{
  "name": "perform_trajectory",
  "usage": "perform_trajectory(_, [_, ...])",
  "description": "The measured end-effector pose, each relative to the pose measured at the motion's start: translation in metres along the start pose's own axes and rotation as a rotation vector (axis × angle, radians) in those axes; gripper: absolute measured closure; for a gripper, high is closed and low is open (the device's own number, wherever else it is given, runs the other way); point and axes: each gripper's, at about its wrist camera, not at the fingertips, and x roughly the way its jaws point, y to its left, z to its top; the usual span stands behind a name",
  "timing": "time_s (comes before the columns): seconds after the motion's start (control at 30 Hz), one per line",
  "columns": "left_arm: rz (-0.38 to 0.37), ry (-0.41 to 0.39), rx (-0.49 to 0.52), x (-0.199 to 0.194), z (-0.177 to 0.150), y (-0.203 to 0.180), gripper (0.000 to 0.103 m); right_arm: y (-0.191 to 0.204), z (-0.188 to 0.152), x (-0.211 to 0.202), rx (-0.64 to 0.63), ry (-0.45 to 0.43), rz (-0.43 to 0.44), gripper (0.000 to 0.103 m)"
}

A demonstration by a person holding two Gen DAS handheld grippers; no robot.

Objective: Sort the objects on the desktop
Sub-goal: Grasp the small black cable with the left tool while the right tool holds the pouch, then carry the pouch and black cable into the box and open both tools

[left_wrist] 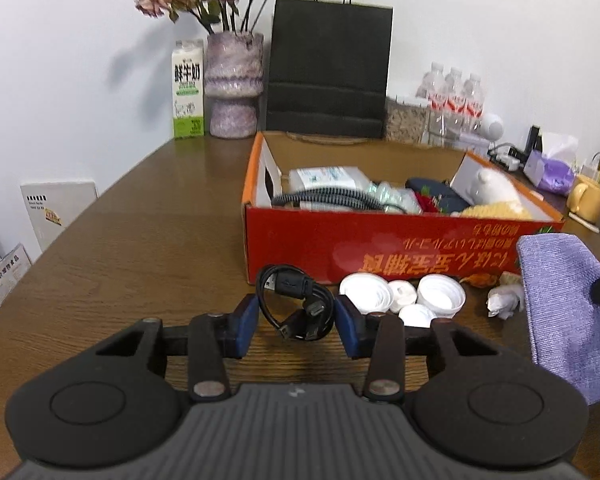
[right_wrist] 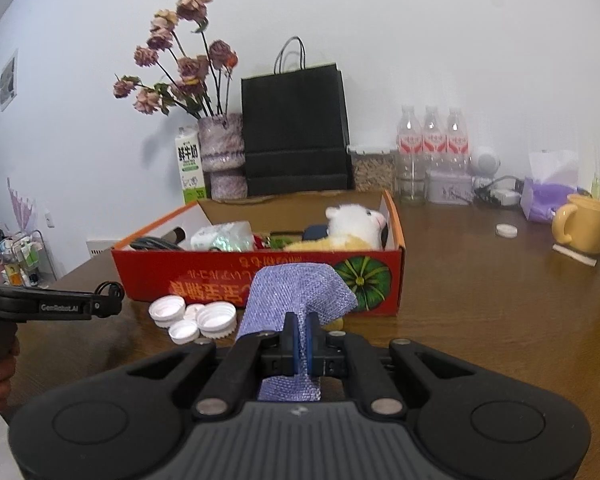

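Observation:
A coiled black USB cable point(left_wrist: 288, 280) sits between the blue pads of my left gripper point(left_wrist: 295, 322), which is shut on it just above the wooden table. In the right wrist view, the same gripper point(right_wrist: 108, 300) comes in from the left with the cable loop at its tip. My right gripper point(right_wrist: 301, 334) is shut on a purple woven cloth point(right_wrist: 300, 288), which drapes in front of the red cardboard box point(right_wrist: 220, 272). That cloth point(left_wrist: 564, 300) hangs at the right in the left wrist view. The box point(left_wrist: 380, 248) holds a plush toy, a cable and packets.
Several white bottle caps point(left_wrist: 400, 296) and a crumpled paper point(left_wrist: 504, 300) lie before the box. A black paper bag point(left_wrist: 328, 68), a vase of dried flowers point(left_wrist: 232, 84), a milk carton point(left_wrist: 188, 88) and water bottles point(right_wrist: 432, 140) line the wall. A yellow mug point(right_wrist: 580, 228) stands at the right.

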Motion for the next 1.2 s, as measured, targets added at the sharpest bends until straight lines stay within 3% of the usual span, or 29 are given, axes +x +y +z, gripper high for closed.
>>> perform_trajectory(0.4, [-0.048,-0.142,0.022,-0.037,0.028,-0.009,0.06,0.019,0.037,-0.017,-0.072,-0.104,0.038,0.1])
perform_trajectory(0.67, [-0.086,-0.226,0.031,-0.036,0.06,-0.026,0.06,0.033,0.09,-0.005,-0.093,-0.198,0.071,0.1])
perform_trajectory(0.93, [-0.09,-0.277,-0.023,0.002,0.104,-0.042,0.06,0.037,0.136,0.055,-0.047,-0.215,0.096,0.1])
perform_trajectory(1.13, [-0.043,-0.271,-0.053,0.06,0.116,-0.043,0.06,0.027,0.139,0.13,0.016,-0.143,0.117,0.1])
perform_trajectory(1.2, [0.006,-0.253,-0.037,0.087,0.113,-0.045,0.06,0.022,0.132,0.157,0.044,-0.111,0.129,0.1])
